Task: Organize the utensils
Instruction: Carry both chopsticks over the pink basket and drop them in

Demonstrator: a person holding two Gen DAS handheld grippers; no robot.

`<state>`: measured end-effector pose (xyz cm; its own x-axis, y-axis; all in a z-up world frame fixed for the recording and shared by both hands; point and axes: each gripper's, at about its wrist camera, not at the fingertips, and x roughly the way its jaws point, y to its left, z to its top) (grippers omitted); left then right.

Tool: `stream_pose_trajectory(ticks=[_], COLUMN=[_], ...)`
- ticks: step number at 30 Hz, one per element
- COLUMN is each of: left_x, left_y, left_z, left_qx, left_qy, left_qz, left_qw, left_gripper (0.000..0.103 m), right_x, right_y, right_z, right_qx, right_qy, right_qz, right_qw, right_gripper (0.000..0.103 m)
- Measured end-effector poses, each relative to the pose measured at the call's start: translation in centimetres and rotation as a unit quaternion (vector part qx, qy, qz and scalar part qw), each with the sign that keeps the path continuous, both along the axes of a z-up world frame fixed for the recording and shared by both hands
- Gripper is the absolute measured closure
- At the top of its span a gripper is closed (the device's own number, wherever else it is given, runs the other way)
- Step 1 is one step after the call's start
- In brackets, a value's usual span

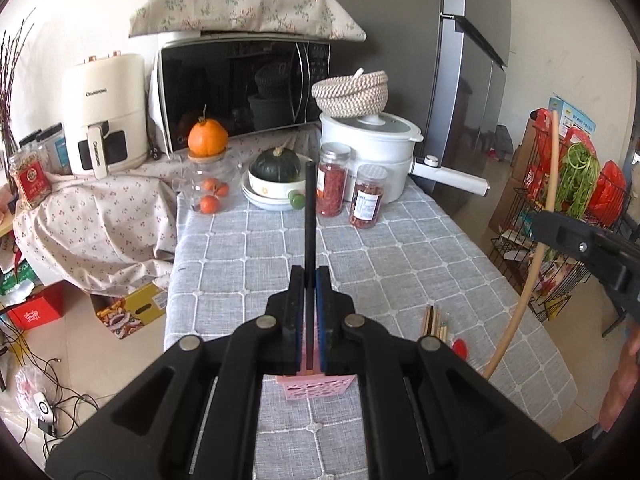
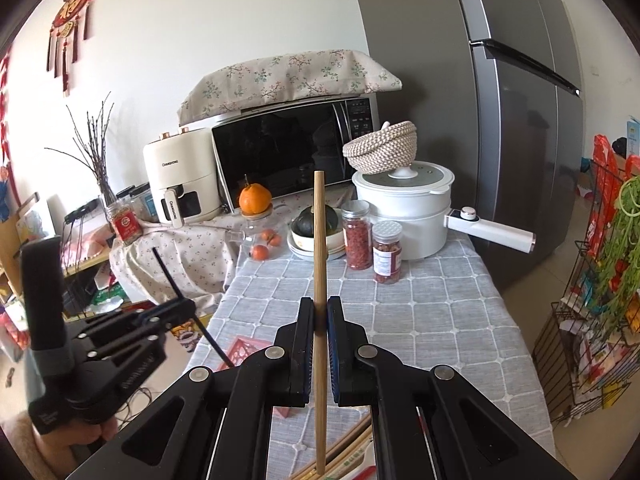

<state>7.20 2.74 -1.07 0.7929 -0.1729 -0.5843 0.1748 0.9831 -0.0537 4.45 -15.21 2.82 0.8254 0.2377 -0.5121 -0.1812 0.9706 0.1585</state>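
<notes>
My left gripper (image 1: 310,276) is shut on a black chopstick (image 1: 309,208) that stands upright above the pink perforated holder (image 1: 316,388) on the grey checked tablecloth (image 1: 400,256). My right gripper (image 2: 320,306) is shut on a light wooden chopstick (image 2: 319,240), also held upright. In the left wrist view that wooden chopstick (image 1: 536,248) and the right gripper (image 1: 588,248) show at the right edge. The right wrist view has the left gripper (image 2: 176,304) with its black chopstick (image 2: 168,272) at the left, over the pink holder (image 2: 244,350). Several more chopsticks (image 1: 434,320) lie on the cloth beside the holder.
At the back of the table stand two spice jars (image 1: 348,192), a white pot (image 1: 372,148) with a woven basket (image 1: 352,90) on it, bowls holding a green squash (image 1: 278,166), a glass jar of oranges (image 1: 210,194), a microwave (image 1: 244,88). A wire rack (image 1: 560,216) stands right.
</notes>
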Motion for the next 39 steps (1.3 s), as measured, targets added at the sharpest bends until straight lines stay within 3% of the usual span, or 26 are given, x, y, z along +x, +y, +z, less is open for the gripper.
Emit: stream_pose_trajectory(ticks=[6,11,17,25,33,39], left_x=[0.1,-0.5,-1.1,-1.6,-1.6,-1.4], left_y=[0.0,0.6,2.3,4.7,6.5,6.8], left_z=[-0.2,0.5,0.5,-0.9,-2.4,-3.3], left_qx=[-0.001,-0.003,0.000,0.002,0.005,0.011], left_qy=[-0.009,-0.017,0.000,0.046,0.076,0.089], left_qz=[-0.005,0.002,0.046,0.072,0.095,0.101], left_qw=[0.9999,0.9998,0.9989,0.9963,0.9925,0.9908], left_gripper=[0.096,0.058,0.026,0.020,0.019,0.019], right_x=[0.7,1.4,2.4,3.3,4.9,6.9], right_y=[0.8,1.2,1.4,2.7,5.5,7.1], right_z=[-0.4,-0.5,0.0,1.2,-0.1,-3.5], right_qx=[0.011,0.032,0.077,0.105,0.092,0.074], right_qy=[0.005,0.007,-0.003,-0.055,-0.094,-0.063], right_qz=[0.009,0.017,0.025,0.034,0.029,0.011], right_qw=[1.000,0.999,0.997,0.992,0.991,0.995], right_gripper=[0.096,0.096,0.096,0.096,0.096,0.096])
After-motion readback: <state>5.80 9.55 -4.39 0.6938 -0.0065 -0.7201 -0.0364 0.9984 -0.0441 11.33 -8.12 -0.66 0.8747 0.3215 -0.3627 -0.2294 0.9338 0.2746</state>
